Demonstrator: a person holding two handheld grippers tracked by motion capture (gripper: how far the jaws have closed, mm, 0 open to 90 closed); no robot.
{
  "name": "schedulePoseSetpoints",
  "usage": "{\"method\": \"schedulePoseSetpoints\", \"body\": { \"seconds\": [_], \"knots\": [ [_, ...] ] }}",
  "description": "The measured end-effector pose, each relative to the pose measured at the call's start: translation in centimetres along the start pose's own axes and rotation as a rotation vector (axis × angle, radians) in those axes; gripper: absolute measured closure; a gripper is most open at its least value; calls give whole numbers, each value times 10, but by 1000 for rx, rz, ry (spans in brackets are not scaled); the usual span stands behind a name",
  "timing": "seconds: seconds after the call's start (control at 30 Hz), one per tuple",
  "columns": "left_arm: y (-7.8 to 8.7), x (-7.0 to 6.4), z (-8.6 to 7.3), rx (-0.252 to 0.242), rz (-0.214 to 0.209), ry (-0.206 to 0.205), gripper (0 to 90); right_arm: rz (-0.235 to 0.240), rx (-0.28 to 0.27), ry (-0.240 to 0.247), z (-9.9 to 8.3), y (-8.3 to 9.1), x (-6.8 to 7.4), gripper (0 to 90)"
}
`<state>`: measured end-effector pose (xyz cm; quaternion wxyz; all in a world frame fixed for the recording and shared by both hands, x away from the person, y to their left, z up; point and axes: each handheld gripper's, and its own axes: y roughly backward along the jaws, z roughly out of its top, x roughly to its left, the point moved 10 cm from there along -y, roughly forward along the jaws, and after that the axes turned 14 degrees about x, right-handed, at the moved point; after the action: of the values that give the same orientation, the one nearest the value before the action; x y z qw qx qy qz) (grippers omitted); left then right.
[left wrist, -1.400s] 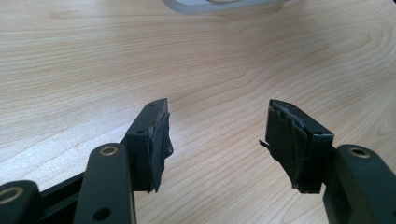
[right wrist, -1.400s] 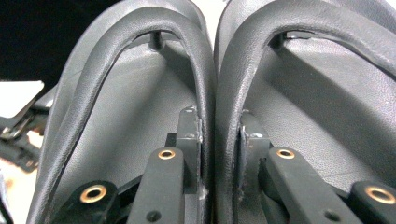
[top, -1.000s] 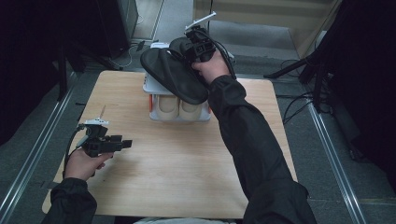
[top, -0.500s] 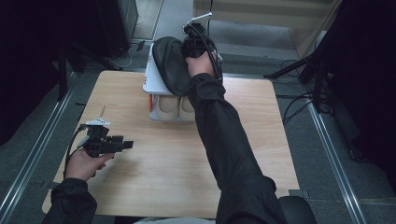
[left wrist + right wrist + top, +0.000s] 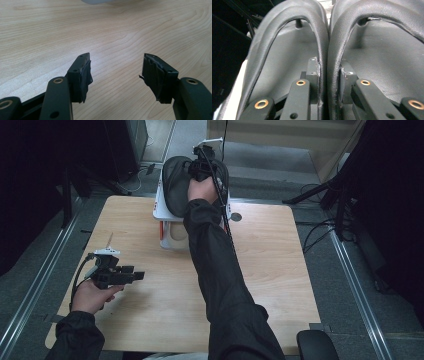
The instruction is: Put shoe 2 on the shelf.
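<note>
A pair of black slippers [image 5: 176, 187] lies side by side on top of a white rack [image 5: 161, 210] at the table's far edge. My right gripper [image 5: 200, 167] is over them, shut on the two inner straps. In the right gripper view the straps [image 5: 328, 50] are pressed together between the jaws of this gripper [image 5: 329, 75]. At the table's front left, my left gripper [image 5: 136, 276] is held low over the wood. Its jaws stand open in the left gripper view [image 5: 116, 75], with bare table between them.
The rack's lower shelf holds something beige [image 5: 175, 234]. A small dark round hole [image 5: 236, 216] sits in the wooden table [image 5: 280, 265] to the right of the rack. Metal rails run along the floor on both sides. A black seat edge [image 5: 317, 345] shows at the bottom right.
My right arm has reached farther away, carrying the slippers from above the rack's front to its top and turning them lengthwise. The left gripper has stayed in place.
</note>
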<state>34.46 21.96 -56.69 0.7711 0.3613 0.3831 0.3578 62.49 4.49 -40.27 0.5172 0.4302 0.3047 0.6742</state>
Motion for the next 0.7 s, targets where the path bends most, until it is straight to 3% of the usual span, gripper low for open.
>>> {"method": "schedulePoseSetpoints", "body": {
  "seconds": [0.27,0.43,0.57,0.7],
  "knots": [
    [0,-1,0,0,-7,-4,407,2,7,16,3,-3,6,755],
    [0,-1,0,0,-7,-6,407,-4,8,25,7,-5,3,754],
    [-1,-1,0,6,-10,-4,406,25,11,29,9,-7,3,754],
    [0,-1,-1,5,-7,-7,406,25,8,44,9,-7,5,693]
  ]
}}
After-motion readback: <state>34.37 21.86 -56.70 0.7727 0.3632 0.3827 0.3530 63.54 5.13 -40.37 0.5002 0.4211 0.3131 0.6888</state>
